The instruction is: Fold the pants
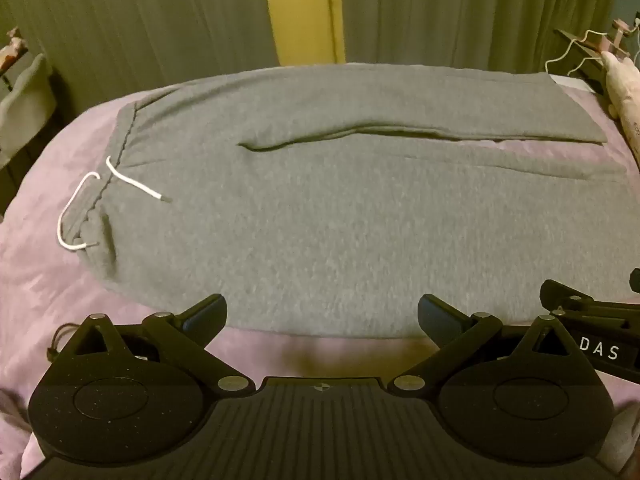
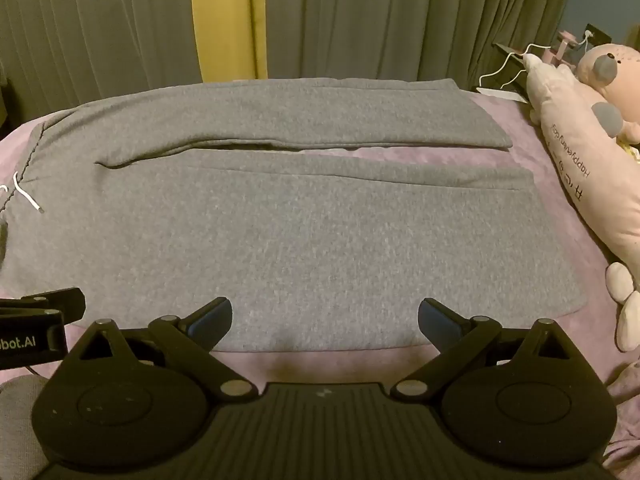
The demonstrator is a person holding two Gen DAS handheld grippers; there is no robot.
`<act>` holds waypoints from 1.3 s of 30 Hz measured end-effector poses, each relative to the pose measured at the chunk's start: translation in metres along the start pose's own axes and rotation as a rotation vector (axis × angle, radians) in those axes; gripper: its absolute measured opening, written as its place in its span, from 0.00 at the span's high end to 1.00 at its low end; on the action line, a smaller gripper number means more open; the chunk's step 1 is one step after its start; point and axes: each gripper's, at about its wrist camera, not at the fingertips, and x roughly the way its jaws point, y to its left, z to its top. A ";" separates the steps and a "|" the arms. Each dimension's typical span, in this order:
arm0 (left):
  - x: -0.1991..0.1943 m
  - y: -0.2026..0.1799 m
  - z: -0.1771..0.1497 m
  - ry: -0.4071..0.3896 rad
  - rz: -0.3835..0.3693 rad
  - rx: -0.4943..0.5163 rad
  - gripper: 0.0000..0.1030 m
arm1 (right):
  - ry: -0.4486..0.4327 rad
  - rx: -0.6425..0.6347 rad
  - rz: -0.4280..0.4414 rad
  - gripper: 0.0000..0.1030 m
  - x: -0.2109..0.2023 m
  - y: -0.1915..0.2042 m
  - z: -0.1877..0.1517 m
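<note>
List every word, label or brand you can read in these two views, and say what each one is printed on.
"DAS": on the black body of the right tongs, cut off at the frame edge.
"bot.AI": on the black body of the left tongs, its start cut off.
"Happy every day": on the pink plush pillow, small and blurred, so uncertain.
Dark characters below that: unreadable.

Grey sweatpants (image 1: 320, 216) lie flat and unfolded, both legs spread side by side across the bed cover (image 1: 48, 280). Waistband at left, white drawstring (image 1: 136, 186) loose on it. Leg hems at right; far leg extends further right than near leg.
</note>
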 end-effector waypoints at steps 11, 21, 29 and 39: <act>0.000 0.000 0.000 0.004 -0.004 -0.003 0.00 | -0.007 -0.005 -0.007 0.03 -0.001 0.003 -0.003; 0.002 -0.001 0.001 0.009 -0.006 -0.005 0.00 | -0.006 -0.009 0.001 0.03 0.000 0.000 0.000; 0.003 0.000 0.000 0.013 -0.009 -0.007 0.00 | -0.007 -0.009 0.002 0.03 0.001 0.000 -0.001; 0.004 0.001 0.001 0.020 -0.009 -0.004 0.00 | -0.004 -0.003 -0.002 0.03 0.001 0.001 0.000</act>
